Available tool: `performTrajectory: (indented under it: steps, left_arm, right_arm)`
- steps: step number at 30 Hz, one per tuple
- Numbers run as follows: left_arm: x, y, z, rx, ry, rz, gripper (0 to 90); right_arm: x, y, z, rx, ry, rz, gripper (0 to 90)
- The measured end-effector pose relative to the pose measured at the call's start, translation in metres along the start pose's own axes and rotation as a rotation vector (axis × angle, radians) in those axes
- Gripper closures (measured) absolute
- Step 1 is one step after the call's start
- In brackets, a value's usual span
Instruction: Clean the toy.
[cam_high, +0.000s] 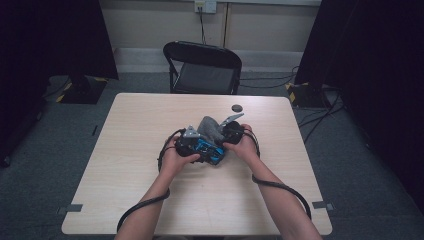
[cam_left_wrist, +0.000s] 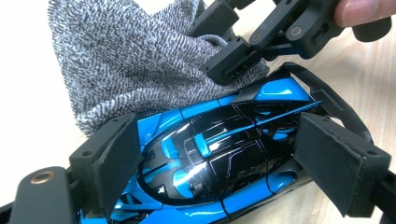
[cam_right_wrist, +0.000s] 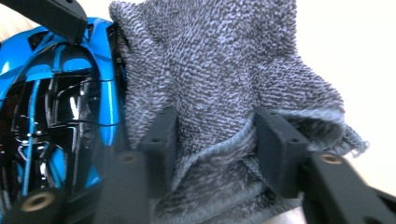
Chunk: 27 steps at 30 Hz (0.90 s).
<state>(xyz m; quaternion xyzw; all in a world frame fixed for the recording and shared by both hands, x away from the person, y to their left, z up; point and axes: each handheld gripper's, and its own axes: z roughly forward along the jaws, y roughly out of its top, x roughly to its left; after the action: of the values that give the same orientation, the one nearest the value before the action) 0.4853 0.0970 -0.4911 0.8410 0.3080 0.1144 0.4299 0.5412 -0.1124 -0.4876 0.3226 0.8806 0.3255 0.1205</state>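
Note:
A blue and black toy car (cam_left_wrist: 210, 186) lies on the table between the pads of my left gripper (cam_left_wrist: 219, 154), which press on its two sides. A grey knitted cloth (cam_left_wrist: 121, 60) rests against the car's far end. My right gripper (cam_right_wrist: 217, 135) is shut on a bunched fold of that cloth (cam_right_wrist: 210, 56), right beside the car (cam_right_wrist: 46, 93). In the high view both grippers meet at the table's middle, the left gripper (cam_high: 192, 143) on the car (cam_high: 209, 150) and the right gripper (cam_high: 227, 132) at the cloth (cam_high: 210, 126).
The light wooden table (cam_high: 150, 200) carries a small dark round disc (cam_high: 236, 107) near its far edge. A black folding chair (cam_high: 202, 67) stands behind the table. Cables trail from both grippers over the table's near side.

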Motion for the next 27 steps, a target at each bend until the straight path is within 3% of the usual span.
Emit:
performTrajectory:
  steps: [3,7,19,27]
  left_arm:
    - [0.000,-0.001,0.000,-0.005,-0.004,-0.006,14.1]
    - [0.000,-0.001,0.000,-0.005,-0.004,-0.007,14.1]
    - [0.000,-0.002,0.000,-0.015,-0.007,-0.008,14.1]
    - [-0.001,-0.003,0.000,-0.024,-0.005,-0.009,14.1]
  right_arm:
    - [0.008,0.004,0.001,0.020,-0.015,-0.036,67.7]
    - [0.014,0.008,0.003,0.029,-0.016,-0.016,73.7]
    - [0.010,0.010,-0.001,0.042,0.033,0.008,77.6]
    - [0.001,0.013,0.001,-0.024,-0.020,0.119,78.0]
